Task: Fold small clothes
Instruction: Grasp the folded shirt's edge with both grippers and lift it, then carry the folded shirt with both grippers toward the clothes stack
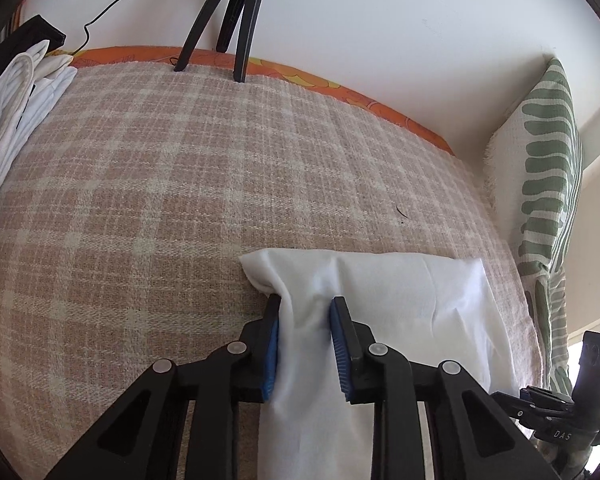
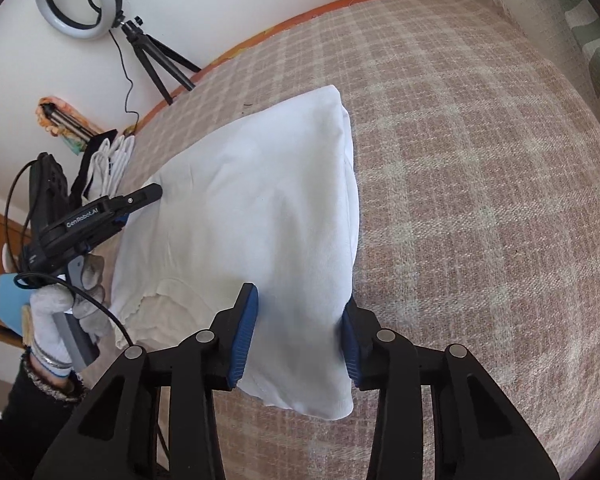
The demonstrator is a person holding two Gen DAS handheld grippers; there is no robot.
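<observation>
A white garment (image 2: 252, 216) lies partly folded on the checked bedspread (image 2: 460, 200). In the left wrist view its folded edge (image 1: 400, 292) runs across in front of my left gripper (image 1: 306, 306), whose blue-padded jaws stand open with a ridge of the cloth between them. In the right wrist view my right gripper (image 2: 300, 300) is open, its jaws straddling the garment's near corner. The left gripper also shows there (image 2: 140, 196), at the garment's far left edge, held by a gloved hand (image 2: 60, 312).
A pile of folded white clothes (image 1: 16, 120) lies at the bed's far left, also in the right wrist view (image 2: 112, 164). A tripod (image 1: 228, 20) with a ring light (image 2: 78, 0) stands at the wall. A green-patterned pillow (image 1: 548, 152) leans at the right.
</observation>
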